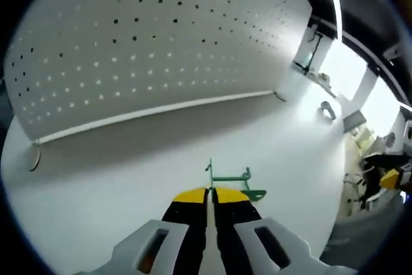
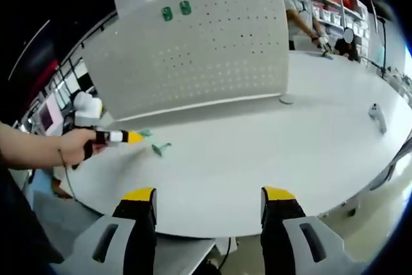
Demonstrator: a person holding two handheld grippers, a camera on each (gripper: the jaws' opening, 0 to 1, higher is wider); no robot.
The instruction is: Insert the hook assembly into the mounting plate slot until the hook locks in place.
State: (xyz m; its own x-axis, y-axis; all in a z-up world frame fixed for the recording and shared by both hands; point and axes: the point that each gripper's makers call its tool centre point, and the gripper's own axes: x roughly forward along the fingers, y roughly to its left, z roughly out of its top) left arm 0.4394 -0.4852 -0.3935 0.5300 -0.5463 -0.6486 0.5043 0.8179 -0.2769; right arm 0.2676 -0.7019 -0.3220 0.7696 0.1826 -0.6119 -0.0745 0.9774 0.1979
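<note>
Picking up comes first: the left gripper [image 1: 210, 199] has its jaws together on the green hook assembly [image 1: 233, 180] lying on the white surface [image 1: 129, 159]. Pegboard [image 1: 148, 49] stands at 12 o'clock. Right gripper [image 2: 209, 199] jaws apart, idle. Next: lift toward a slot

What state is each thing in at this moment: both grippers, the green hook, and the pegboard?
Left gripper: fingers shut on the green hook.
Green hook: pinched at the fingers' tips, low over the white table, not yet at the board.
Right gripper: fingers wide open, holding nothing.
Pegboard: upright on the table, two green pieces near its top corner.
</note>
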